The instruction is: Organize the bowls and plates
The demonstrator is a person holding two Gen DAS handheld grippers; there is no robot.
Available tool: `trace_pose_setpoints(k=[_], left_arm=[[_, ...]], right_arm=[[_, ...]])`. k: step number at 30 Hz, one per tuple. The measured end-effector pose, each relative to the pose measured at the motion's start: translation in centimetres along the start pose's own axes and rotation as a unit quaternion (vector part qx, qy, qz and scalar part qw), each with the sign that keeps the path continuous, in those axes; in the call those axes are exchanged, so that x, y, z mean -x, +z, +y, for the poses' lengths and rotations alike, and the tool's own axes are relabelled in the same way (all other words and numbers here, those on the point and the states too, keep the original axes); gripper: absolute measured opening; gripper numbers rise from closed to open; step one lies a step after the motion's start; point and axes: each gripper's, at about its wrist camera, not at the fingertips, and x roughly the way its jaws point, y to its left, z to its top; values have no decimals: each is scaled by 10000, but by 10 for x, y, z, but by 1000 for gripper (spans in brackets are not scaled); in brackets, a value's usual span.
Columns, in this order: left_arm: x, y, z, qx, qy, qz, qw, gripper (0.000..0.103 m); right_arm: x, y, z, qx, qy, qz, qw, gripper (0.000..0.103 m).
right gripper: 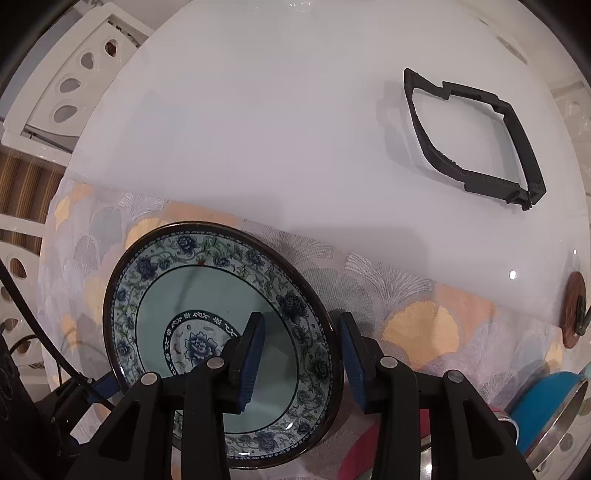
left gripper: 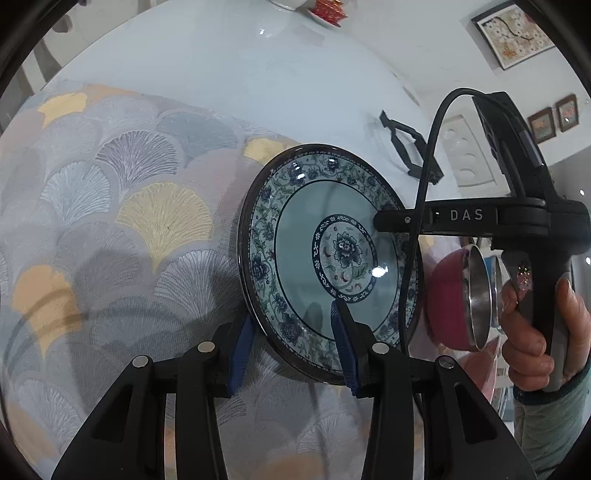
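A blue-and-white floral plate (left gripper: pixel 325 258) lies on the patterned placemat (left gripper: pixel 122 221). My left gripper (left gripper: pixel 295 347) is open and straddles the plate's near-left rim, one finger outside and one over the plate. My right gripper (right gripper: pixel 301 358) is also open and straddles the opposite rim of the same plate (right gripper: pixel 207 321); its body shows in the left wrist view (left gripper: pixel 480 218). A pink steel-lined bowl (left gripper: pixel 454 299) and a blue bowl (right gripper: pixel 546 402) stand beside the plate.
A black plastic frame (right gripper: pixel 476 140) lies on the white table (right gripper: pixel 277 110) beyond the mat. A brown round object (right gripper: pixel 574 310) sits at the right edge. White chairs (right gripper: pixel 62 85) stand past the table's left edge. A white cup base (left gripper: pixel 291 3) is far back.
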Motion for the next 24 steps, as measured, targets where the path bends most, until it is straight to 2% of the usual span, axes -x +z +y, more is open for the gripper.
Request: trace_pose_setpoints(k=[3, 5, 10, 13, 17, 24], left_arm=[[2, 2, 6, 54, -130, 34, 9999, 38], [7, 1, 9, 47, -81, -27, 10000, 38], [27, 3, 23, 283, -102, -276, 9992, 38], [43, 3, 28, 328, -51, -451, 9984, 38], [63, -3, 26, 248, 52, -673, 9974, 38], [114, -29, 16, -176, 211, -1076, 9938, 38]], right_arm=[[0, -4, 2, -30, 77, 17, 10000, 40], [-2, -6, 8, 49, 92, 36, 9999, 40], [9, -22, 24, 279, 133, -52, 9995, 40], [19, -36, 30, 302, 307, -157, 9989, 40], [29, -60, 43, 338, 445, -274, 9981, 40], [63, -110, 65, 396, 518, -493, 9967, 40]])
